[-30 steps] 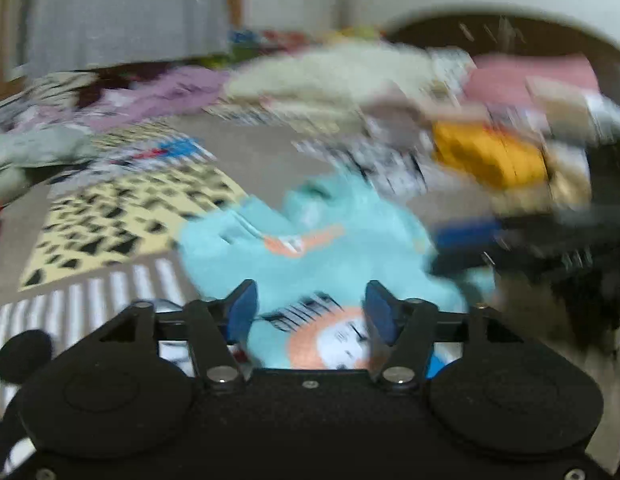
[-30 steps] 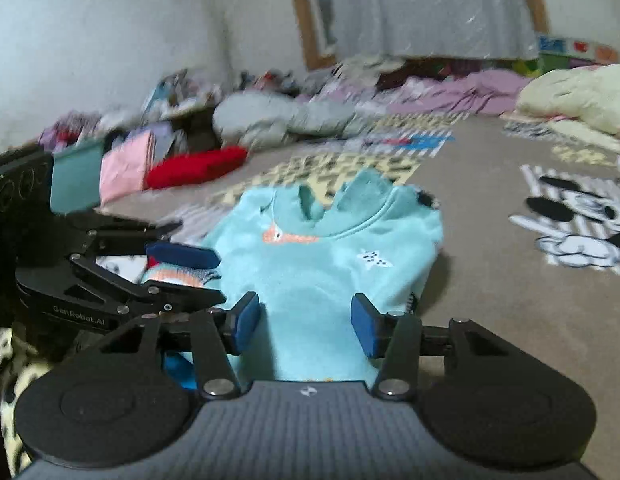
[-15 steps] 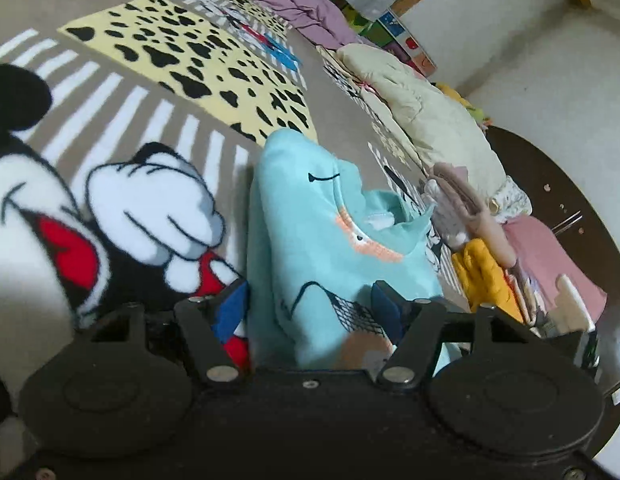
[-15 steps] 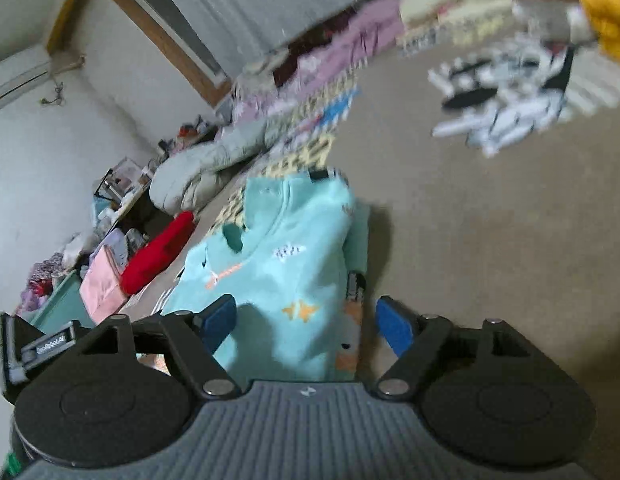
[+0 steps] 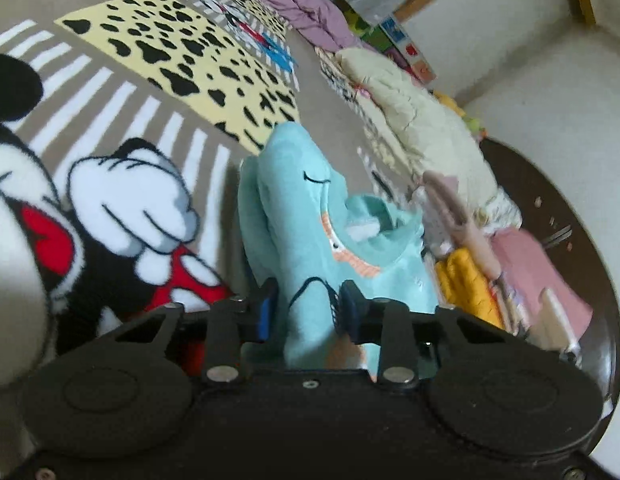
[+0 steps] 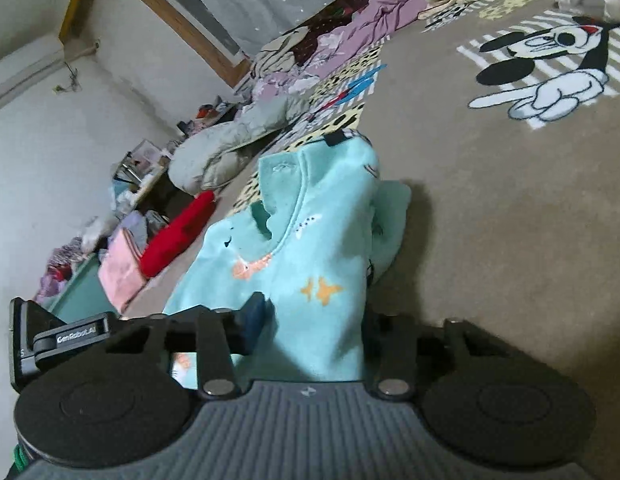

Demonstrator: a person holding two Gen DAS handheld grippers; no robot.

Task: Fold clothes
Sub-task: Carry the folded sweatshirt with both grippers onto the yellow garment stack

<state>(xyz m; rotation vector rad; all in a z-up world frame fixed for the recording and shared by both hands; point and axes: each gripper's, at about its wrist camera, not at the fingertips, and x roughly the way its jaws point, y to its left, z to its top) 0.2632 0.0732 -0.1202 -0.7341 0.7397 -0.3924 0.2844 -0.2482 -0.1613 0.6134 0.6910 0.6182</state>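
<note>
I've got left hand-held gripper [image 5: 308,314] clamped on teal sweatshirt [image 5: 306,216], right hand-held gripper [image 6: 313,330] pinching same garment [image 6: 310,248] – hem end lifted, collar end draped on cartoon rug [image 5: 122,120]. Risk: thick fleece slips from pads w/ uneven pull – fold skews.

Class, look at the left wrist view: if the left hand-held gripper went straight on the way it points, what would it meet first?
The left hand-held gripper already grips the turquoise sweatshirt, so that comes first. Beyond it probably lies the patterned rug, though depth is unclear.
</note>
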